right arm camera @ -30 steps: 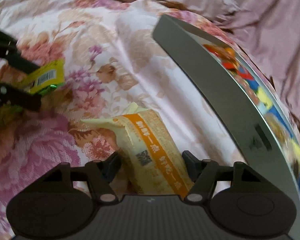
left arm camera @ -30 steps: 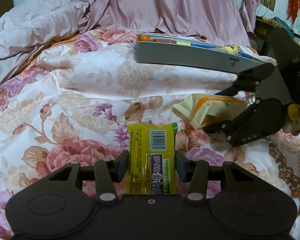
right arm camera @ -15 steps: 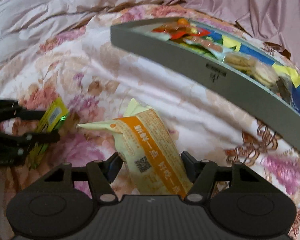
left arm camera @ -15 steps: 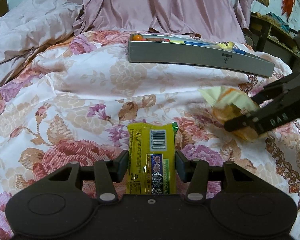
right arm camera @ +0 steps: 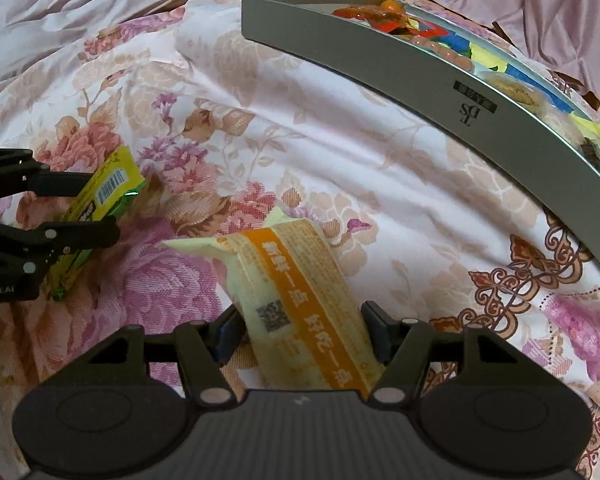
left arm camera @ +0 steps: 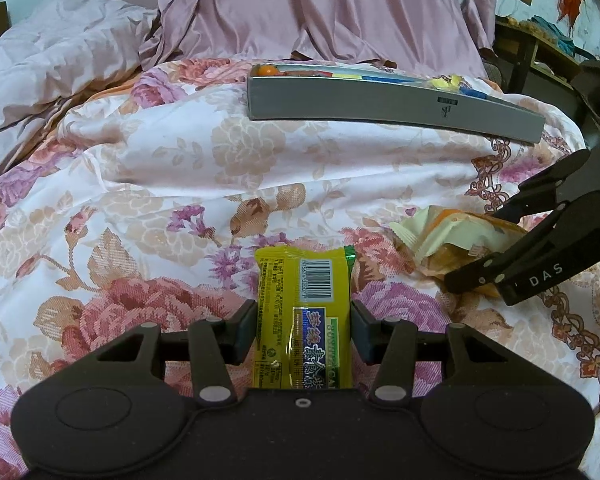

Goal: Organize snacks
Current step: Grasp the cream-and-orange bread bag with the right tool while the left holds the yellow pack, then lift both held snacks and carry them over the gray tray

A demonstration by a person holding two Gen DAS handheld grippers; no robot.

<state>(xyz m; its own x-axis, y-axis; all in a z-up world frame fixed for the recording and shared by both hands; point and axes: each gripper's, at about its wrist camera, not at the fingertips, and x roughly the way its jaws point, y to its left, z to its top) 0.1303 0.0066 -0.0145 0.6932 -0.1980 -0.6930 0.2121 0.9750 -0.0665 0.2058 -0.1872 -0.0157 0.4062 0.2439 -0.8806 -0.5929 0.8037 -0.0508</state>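
My left gripper (left arm camera: 304,332) is shut on a yellow snack packet (left arm camera: 304,300) with a barcode, held just above the floral bedspread. In the right wrist view that packet (right arm camera: 104,196) shows at the left edge between the left gripper's fingers (right arm camera: 76,236). My right gripper (right arm camera: 302,332) is shut on a cream and orange snack bag (right arm camera: 296,292). From the left wrist view this bag (left arm camera: 452,240) hangs at the right in the right gripper (left arm camera: 500,256). A grey tray (left arm camera: 396,108) with several colourful snacks lies farther back on the bed; its wall (right arm camera: 420,80) curves across the right wrist view.
A floral bedspread (left arm camera: 160,200) covers the bed. A pink sheet (left arm camera: 320,12) is bunched up behind the tray, and a crumpled pale duvet (left arm camera: 40,80) lies at the back left. Dark furniture (left arm camera: 540,48) stands at the right beyond the bed.
My right gripper has lifted the cream and orange bag off the bedspread and swung to face the tray. My left gripper still holds the yellow packet and has risen slightly.
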